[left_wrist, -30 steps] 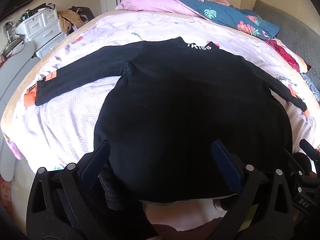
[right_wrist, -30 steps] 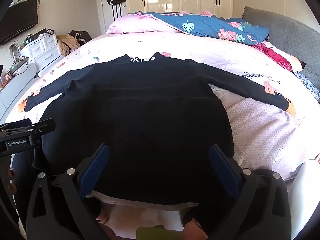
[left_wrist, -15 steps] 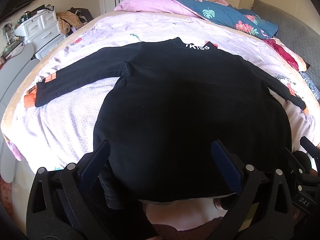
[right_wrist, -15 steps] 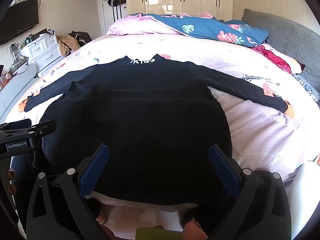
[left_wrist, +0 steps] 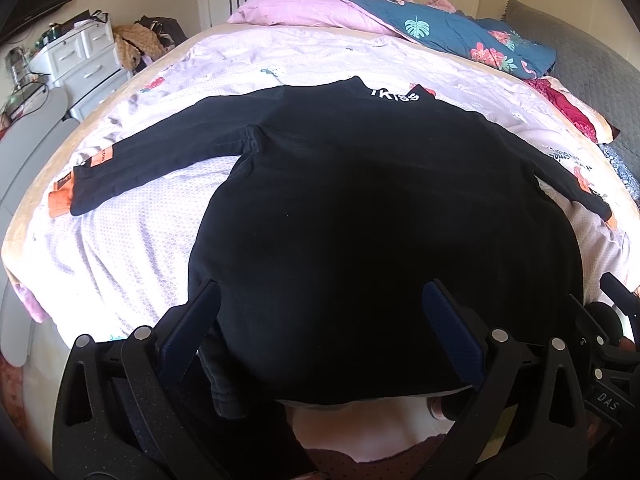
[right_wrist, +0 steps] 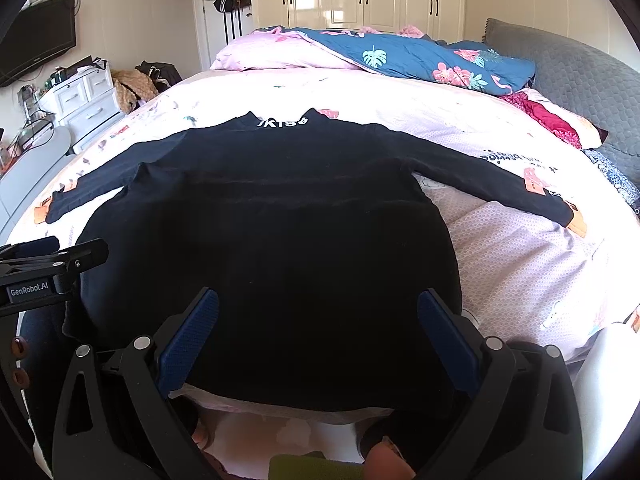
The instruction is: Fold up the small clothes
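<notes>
A small black long-sleeved top [left_wrist: 360, 208] lies flat on the bed, sleeves spread to both sides, collar with white lettering at the far end. It also shows in the right wrist view [right_wrist: 272, 232]. My left gripper [left_wrist: 320, 292] is open and empty, its blue pads wide apart over the hem near the top's left corner. My right gripper [right_wrist: 318, 300] is open and empty over the hem toward the right. The left gripper's body [right_wrist: 44, 276] shows at the left edge of the right wrist view.
The bed [right_wrist: 520, 264] has a pink patterned cover. A pink and blue duvet [right_wrist: 380, 56] is piled at the far end, a grey headboard cushion [right_wrist: 580, 76] at right. White drawers [right_wrist: 80, 100] and a TV [right_wrist: 36, 52] stand at left.
Both grippers have lifted and drawn back slightly, so more of the far room shows. The top lies as before. Both stay open.
</notes>
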{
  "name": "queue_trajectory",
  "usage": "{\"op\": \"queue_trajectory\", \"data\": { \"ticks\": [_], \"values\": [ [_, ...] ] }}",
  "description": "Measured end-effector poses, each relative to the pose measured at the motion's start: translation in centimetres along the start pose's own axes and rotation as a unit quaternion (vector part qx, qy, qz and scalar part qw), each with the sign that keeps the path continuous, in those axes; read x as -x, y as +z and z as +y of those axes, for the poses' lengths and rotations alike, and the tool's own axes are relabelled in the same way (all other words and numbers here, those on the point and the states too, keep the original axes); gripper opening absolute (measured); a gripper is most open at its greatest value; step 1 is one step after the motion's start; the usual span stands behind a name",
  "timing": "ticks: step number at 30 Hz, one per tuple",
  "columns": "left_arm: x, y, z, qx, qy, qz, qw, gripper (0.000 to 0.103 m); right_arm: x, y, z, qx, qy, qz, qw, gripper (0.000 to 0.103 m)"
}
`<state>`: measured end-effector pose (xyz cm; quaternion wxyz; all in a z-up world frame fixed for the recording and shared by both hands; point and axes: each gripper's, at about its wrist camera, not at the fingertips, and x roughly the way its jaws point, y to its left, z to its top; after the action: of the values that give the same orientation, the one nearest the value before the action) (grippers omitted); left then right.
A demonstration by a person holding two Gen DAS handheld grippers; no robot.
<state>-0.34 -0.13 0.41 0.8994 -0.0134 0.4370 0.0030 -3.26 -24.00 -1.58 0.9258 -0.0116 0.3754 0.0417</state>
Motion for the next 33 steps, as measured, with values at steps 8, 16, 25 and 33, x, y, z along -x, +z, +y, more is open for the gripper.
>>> {"op": "queue_trajectory", "data": {
  "ticks": [8, 16, 25, 33],
  "values": [
    [0.05, -0.07, -0.10, -0.002, 0.000, 0.000, 1.0000, 0.095, 0.02, 0.00, -0.03, 0.000, -0.001, -0.001, 1.000, 0.099],
    [0.07, -0.11, -0.08, -0.002, 0.000, 0.000, 1.0000, 0.095, 0.09, -0.01, -0.08, -0.001, -0.002, -0.003, 1.000, 0.099],
    [-0.02, -0.11, -0.19, -0.003, -0.002, 0.000, 1.0000, 0.095, 0.24, -0.09, -0.21, -0.003, 0.000, -0.005, 1.000, 0.099],
    [-0.29, 0.02, -0.77, -0.005, -0.005, 0.002, 1.0000, 0.095, 0.30, 0.02, -0.21, -0.003, 0.002, -0.007, 1.000, 0.099]
  ]
}}
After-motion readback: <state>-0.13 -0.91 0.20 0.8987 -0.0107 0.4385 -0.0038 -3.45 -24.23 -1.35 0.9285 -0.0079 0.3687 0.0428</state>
